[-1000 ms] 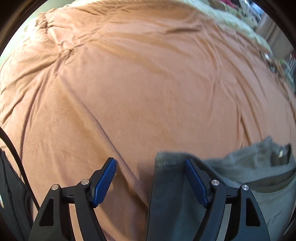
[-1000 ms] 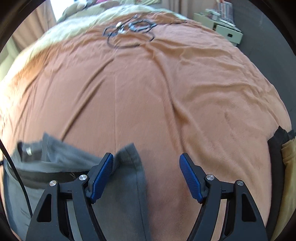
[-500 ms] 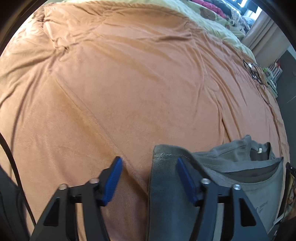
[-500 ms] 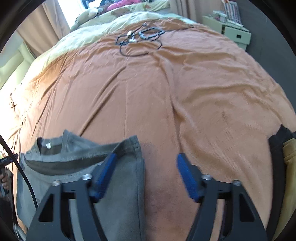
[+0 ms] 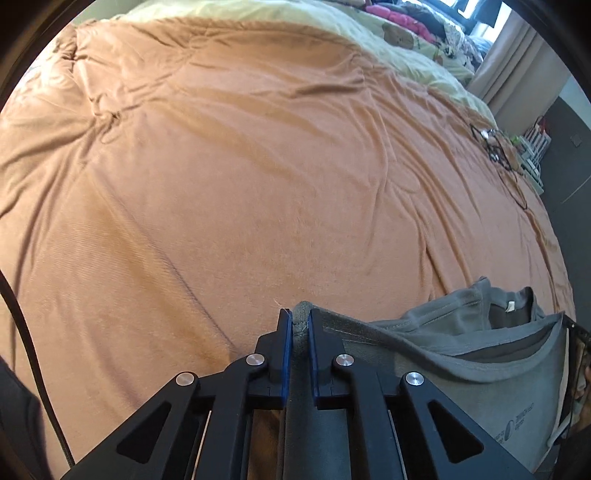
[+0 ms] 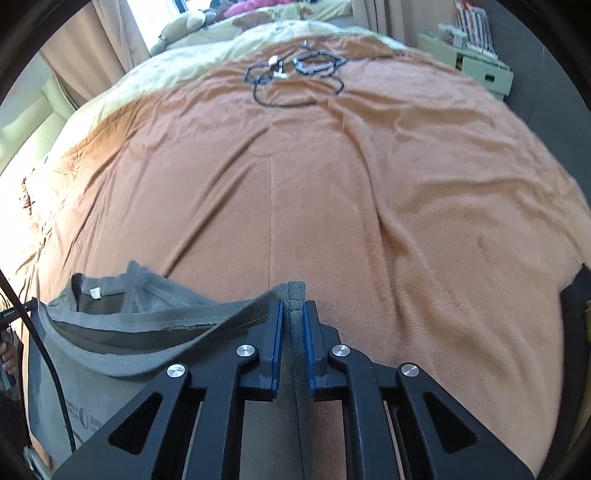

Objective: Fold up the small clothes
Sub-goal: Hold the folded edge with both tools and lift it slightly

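Note:
A small grey T-shirt (image 5: 461,354) hangs between my two grippers above an orange bedspread (image 5: 258,166). My left gripper (image 5: 300,321) is shut on the shirt's left sleeve edge. My right gripper (image 6: 293,310) is shut on the other sleeve edge of the same shirt (image 6: 147,332). The collar with a white tag shows in both views, and a printed logo shows on the hanging body. The shirt's lower part is hidden below the frames.
The orange bedspread (image 6: 332,184) covers a wide bed. Black cables (image 6: 295,74) lie at its far end, also in the left wrist view (image 5: 498,147). A pale green cover and pillows (image 5: 406,33) lie beyond. A white shelf unit (image 6: 476,66) stands at the far right.
Both grippers went from open around the sleeve edges to shut on them. The shirt has been lifted, and both views now sit higher over the bed.

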